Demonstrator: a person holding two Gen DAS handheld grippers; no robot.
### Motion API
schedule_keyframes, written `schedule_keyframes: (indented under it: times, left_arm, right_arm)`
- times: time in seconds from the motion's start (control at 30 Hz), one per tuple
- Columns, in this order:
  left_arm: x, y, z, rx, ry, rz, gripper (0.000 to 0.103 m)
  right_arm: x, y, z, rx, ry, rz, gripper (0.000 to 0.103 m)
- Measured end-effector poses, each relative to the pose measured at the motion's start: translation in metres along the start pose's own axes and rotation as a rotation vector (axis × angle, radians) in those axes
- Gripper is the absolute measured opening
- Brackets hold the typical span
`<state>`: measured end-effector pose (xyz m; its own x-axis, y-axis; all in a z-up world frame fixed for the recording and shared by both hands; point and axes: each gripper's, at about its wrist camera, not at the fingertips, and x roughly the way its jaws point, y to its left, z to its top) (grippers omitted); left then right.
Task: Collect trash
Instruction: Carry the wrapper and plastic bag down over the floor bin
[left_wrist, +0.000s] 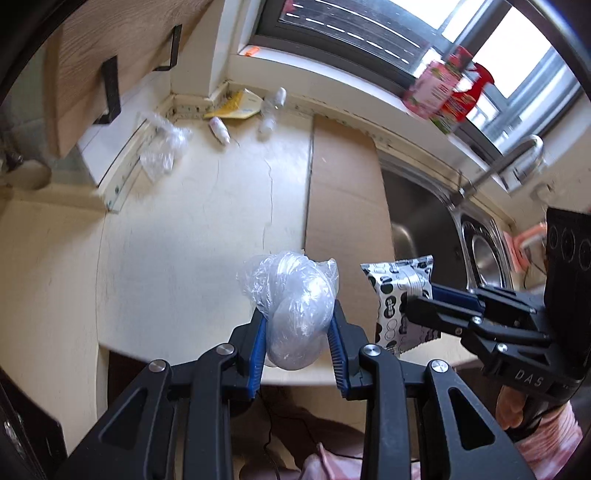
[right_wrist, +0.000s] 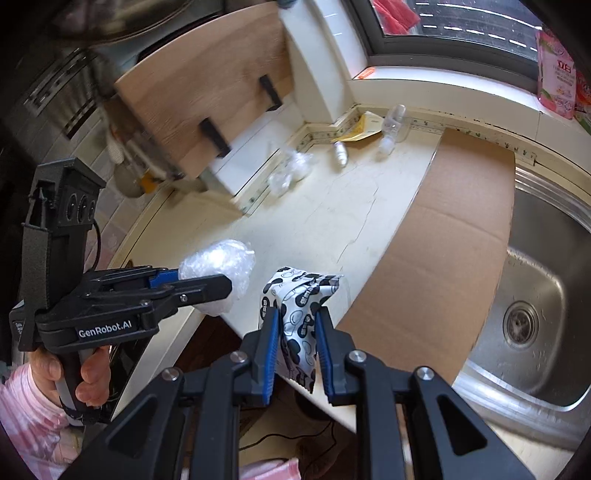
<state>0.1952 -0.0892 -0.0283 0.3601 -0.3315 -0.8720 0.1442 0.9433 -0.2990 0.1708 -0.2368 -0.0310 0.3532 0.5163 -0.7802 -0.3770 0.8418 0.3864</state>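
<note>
Gripping: left claw (left_wrist: 297, 325) plastic wad (left_wrist: 295, 306); right claw (right_wrist: 295, 325) wrapper (right_wrist: 297, 317).

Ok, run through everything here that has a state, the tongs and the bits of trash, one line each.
Left tongs: shut on the clear plastic wad.
Right tongs: shut on the black-and-white wrapper.
Clear plastic wad: crumpled, held off the counter.
Black-and-white wrapper: creased, held off the counter.
Clear bag: crumpled, lying by the back corner.
Clear bottle: lying on its side.
Small white bottle: lying on its side.
Sink: nothing in the part seen.
</note>
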Motion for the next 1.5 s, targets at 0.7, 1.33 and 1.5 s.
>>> schedule_keyframes:
  times: [0.7,1.33,1.5]
  left_arm:
    - [0.006,0.034,-0.176,0.139,0.055,0.067,0.029]
    - [0.11,0.112,-0.248,-0.006,0.232,0.128,0.029]
    - [0.131,0.126,-0.258,-0.039,0.247,0.138,0.029]
  right_arm:
    - [0.057,0.075,-0.163,-0.125,0.173,-0.075,0.02]
    - [0.179,0.058,-0.22,-0.1,0.336,-0.102,0.02]
    - [0.204,0.051,-0.224,-0.112,0.362,-0.117,0.02]
